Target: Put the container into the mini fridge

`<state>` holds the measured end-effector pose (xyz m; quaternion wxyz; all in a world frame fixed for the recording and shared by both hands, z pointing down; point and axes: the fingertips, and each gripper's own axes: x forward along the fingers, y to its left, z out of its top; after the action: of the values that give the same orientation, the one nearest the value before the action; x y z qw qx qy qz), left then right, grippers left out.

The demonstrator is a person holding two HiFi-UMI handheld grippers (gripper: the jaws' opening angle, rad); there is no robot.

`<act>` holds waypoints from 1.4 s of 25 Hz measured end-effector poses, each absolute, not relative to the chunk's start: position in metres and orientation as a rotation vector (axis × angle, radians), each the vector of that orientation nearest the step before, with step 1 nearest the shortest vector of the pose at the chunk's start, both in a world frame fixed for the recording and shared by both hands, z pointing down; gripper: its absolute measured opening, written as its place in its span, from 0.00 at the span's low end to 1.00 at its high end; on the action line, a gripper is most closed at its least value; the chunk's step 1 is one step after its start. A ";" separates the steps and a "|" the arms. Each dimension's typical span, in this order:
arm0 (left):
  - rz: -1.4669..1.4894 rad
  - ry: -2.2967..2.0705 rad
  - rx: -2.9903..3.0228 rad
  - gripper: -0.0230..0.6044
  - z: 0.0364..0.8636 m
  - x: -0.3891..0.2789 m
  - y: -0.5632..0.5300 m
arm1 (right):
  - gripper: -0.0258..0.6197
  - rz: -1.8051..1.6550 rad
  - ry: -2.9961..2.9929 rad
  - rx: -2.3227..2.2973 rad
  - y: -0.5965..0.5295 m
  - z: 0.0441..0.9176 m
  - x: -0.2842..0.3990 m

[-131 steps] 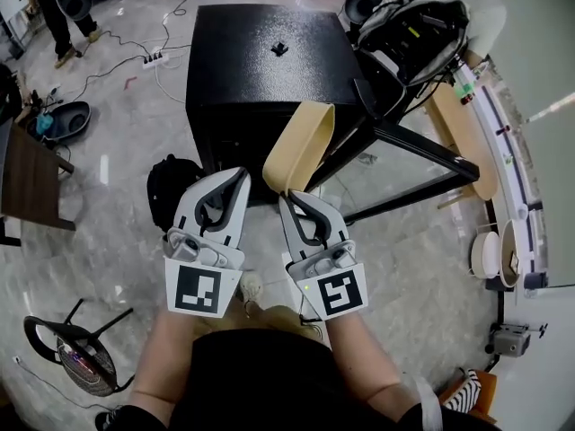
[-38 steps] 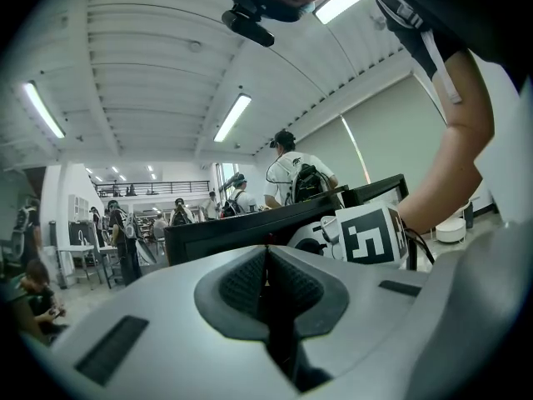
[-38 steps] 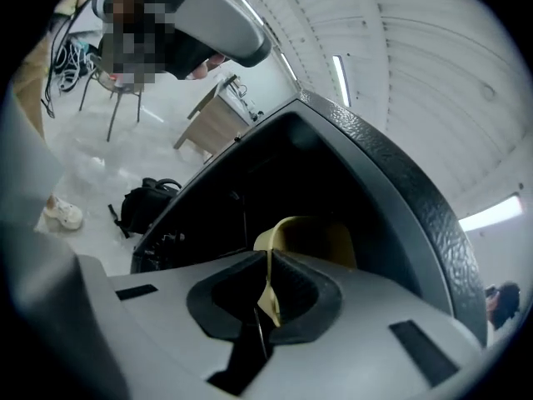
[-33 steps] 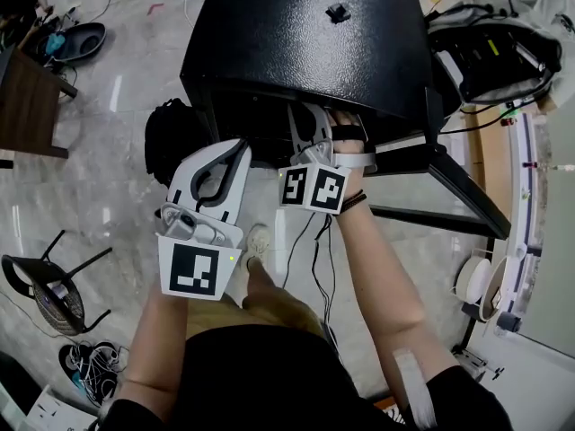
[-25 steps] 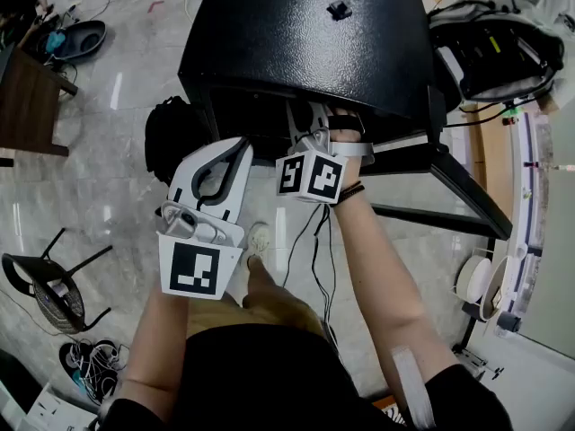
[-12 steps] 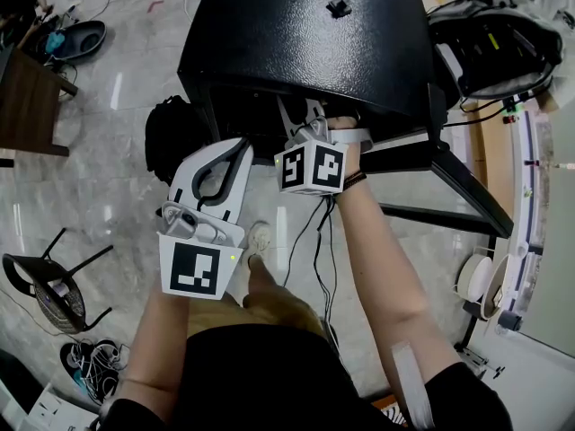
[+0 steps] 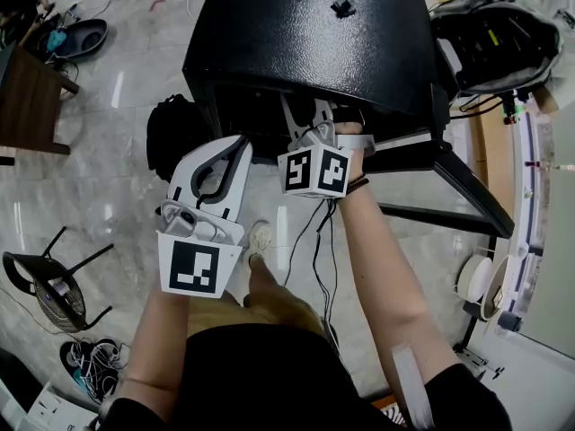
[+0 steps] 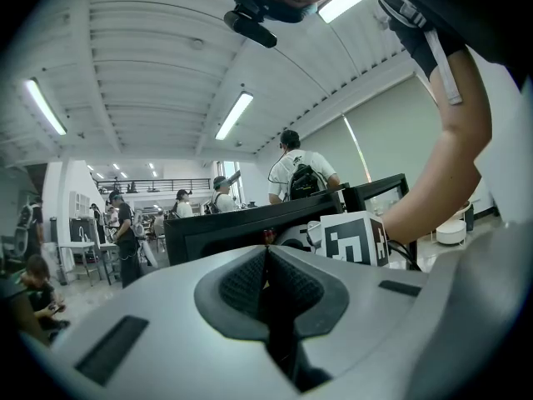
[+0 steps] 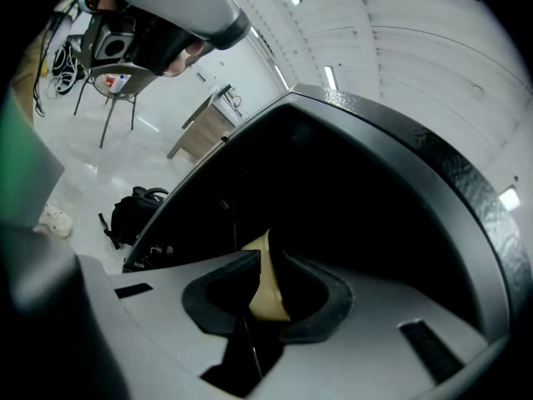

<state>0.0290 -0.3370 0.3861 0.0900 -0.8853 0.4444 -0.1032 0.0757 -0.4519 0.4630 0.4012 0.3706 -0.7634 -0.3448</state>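
Note:
The black mini fridge (image 7: 305, 34) stands in front of me with its door (image 7: 449, 173) swung open to the right. My right gripper (image 7: 310, 119) reaches under the fridge's top edge into the dark opening, and its fingertips are hidden in the head view. In the right gripper view a tan container (image 9: 265, 288) sits pinched between the jaws, with the fridge interior (image 9: 358, 198) around it. My left gripper (image 7: 235, 144) hangs left of the opening, shut and empty. In its own view the left gripper (image 8: 266, 261) has its pads together, facing the fridge (image 8: 241, 223).
A black backpack (image 7: 171, 137) lies on the floor left of the fridge. A wooden table (image 7: 27, 97) and a floor fan (image 7: 45, 285) are at the far left. A chair with a bag (image 7: 494, 34) stands at the upper right, white bowls (image 7: 476, 281) at the right.
Five seconds ago the right gripper held the container up in front of the fridge; now it is inside the opening. Over the last second it barely shifted. The left gripper stayed put.

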 end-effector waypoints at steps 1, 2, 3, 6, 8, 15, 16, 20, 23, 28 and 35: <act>-0.305 1.323 -2.631 0.07 0.386 0.029 -0.335 | 0.16 -0.875 -1.929 0.940 -0.448 0.462 0.077; -0.303 1.323 -2.628 0.07 0.385 0.030 -0.333 | 0.16 -0.879 -1.930 0.944 -0.444 0.461 0.078; -0.302 1.323 -2.625 0.07 0.385 0.030 -0.332 | 0.16 -0.880 -1.934 0.949 -0.440 0.460 0.080; -0.307 1.319 -2.615 0.07 0.383 0.032 -0.335 | 0.16 -0.861 -1.964 0.983 -0.431 0.453 0.085; -0.311 1.308 -2.613 0.07 0.383 0.034 -0.338 | 0.16 -0.818 -1.998 1.036 -0.426 0.448 0.090; -0.320 1.290 -2.617 0.07 0.392 0.038 -0.349 | 0.11 -0.395 -2.328 1.300 -0.408 0.447 0.095; -0.317 1.293 -2.619 0.07 0.393 0.038 -0.352 | 0.10 -0.292 -2.374 1.336 -0.410 0.452 0.095; -0.304 1.293 -2.627 0.07 0.405 0.041 -0.365 | 0.09 -0.086 -2.440 1.482 -0.429 0.468 0.098; -0.311 1.289 -2.632 0.07 0.419 0.045 -0.369 | 0.09 -0.070 -2.442 1.528 -0.441 0.475 0.095; -0.324 1.287 -2.647 0.07 0.432 0.046 -0.372 | 0.09 -0.013 -2.433 1.540 -0.462 0.489 0.092; -0.336 1.333 -2.645 0.07 0.438 0.035 -0.379 | 0.09 0.007 -2.391 1.530 -0.488 0.500 0.095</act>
<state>0.0347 -0.3786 0.4385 0.0802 -0.8846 0.4456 -0.1122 0.0949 -0.4876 0.5001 0.1509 0.5329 -0.8326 0.0024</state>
